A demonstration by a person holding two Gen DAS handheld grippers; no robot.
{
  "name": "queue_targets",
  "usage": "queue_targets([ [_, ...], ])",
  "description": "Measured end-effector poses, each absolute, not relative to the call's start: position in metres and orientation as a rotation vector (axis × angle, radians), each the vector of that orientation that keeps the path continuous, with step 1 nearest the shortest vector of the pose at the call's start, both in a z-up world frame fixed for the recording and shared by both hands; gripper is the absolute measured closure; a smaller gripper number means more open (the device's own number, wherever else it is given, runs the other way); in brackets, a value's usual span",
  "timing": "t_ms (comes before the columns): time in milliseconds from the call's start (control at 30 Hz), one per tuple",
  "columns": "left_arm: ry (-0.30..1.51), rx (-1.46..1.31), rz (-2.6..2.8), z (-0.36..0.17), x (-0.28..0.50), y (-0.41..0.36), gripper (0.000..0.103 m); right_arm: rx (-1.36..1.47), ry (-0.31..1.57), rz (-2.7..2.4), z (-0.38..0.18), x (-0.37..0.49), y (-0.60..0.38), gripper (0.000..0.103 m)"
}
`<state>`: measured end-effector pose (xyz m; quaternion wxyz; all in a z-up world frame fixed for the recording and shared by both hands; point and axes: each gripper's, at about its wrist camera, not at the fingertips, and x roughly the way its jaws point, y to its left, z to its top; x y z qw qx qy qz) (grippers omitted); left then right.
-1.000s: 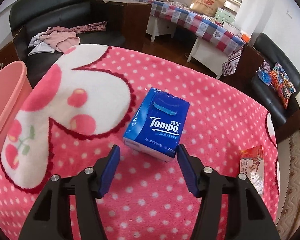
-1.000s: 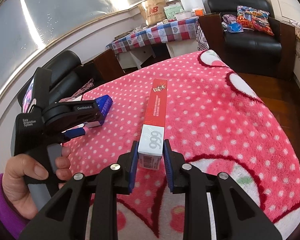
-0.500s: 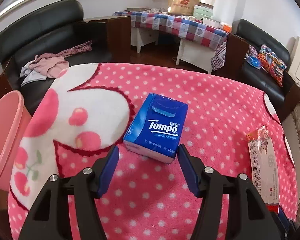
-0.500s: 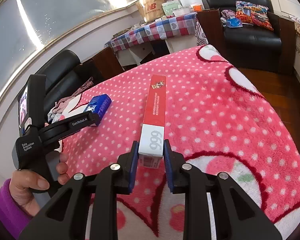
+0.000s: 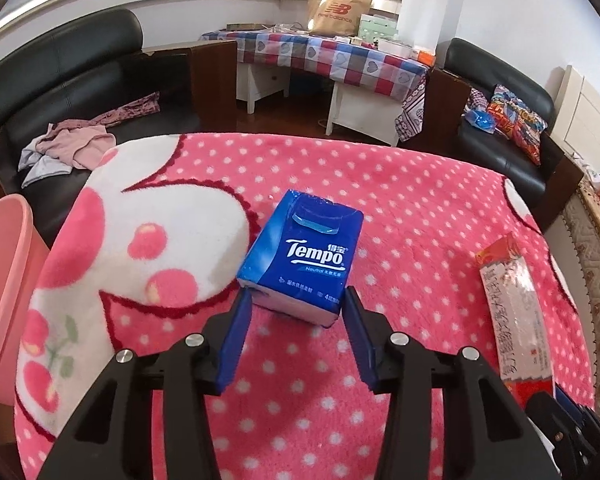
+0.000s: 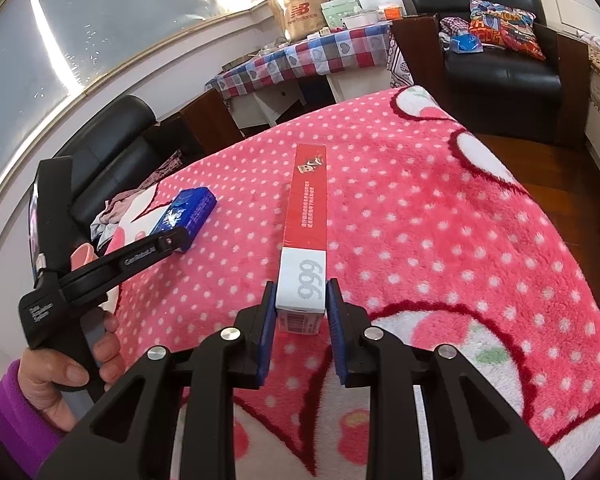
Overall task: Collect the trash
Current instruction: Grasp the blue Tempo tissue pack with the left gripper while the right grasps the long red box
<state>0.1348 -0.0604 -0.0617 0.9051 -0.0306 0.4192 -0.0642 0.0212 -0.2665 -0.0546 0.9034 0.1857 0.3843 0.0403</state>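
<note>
A blue Tempo tissue pack (image 5: 300,256) lies on the pink dotted blanket (image 5: 400,200). My left gripper (image 5: 296,304) reaches over the pack's near end and its jaws are closing. The blue pads (image 5: 236,332) stand right at the pack's two sides, and the pack shows no squeeze. The right wrist view has the same pack (image 6: 188,212) under the left gripper's finger (image 6: 148,256), held by a hand in a purple sleeve. My right gripper (image 6: 300,304) is shut on the white near end of a long red "999" box (image 6: 306,208), which lies flat on the blanket.
A pink bin (image 5: 4,280) stands off the blanket's left edge. Behind are a black sofa with clothes (image 5: 72,144), a table with a checked cloth (image 5: 332,56) and a black armchair (image 5: 500,120). The red box (image 5: 512,316) lies to the right of the pack.
The left gripper's jaws have come in from well outside the pack to its sides, and the left view has rolled level. The right gripper and its box have stayed put.
</note>
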Motion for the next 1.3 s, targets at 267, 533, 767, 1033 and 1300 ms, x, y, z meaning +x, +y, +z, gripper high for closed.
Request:
queue_targets([
  [267, 0.889, -0.085, -0.174, -0.056, 0.118, -0.046, 0.102, 0.374, 0.763, 0.065, -0.051, 0.016, -0.267, 0.078],
  [533, 0.861, -0.11, -0.211, -0.047, 0.103, -0.034, 0.103, 0.353, 0.744, 0.059, -0.048, 0.013, -0.265, 0.079],
  [767, 0.828, -0.174, -0.269, -0.032, 0.106, -0.02, 0.047, 0.352, 0.76, 0.057, -0.049, 0.016, -0.264, 0.079],
  [1033, 0.831, 0.054, -0.342, -0.038, 0.138, -0.032, 0.039, 0.355, 0.777, 0.064, -0.051, 0.019, -0.263, 0.079],
  [1300, 0.852, 0.158, -0.398, -0.058, 0.16, -0.046, 0.039, 0.366, 0.805, 0.063, -0.055, 0.022, -0.264, 0.079],
])
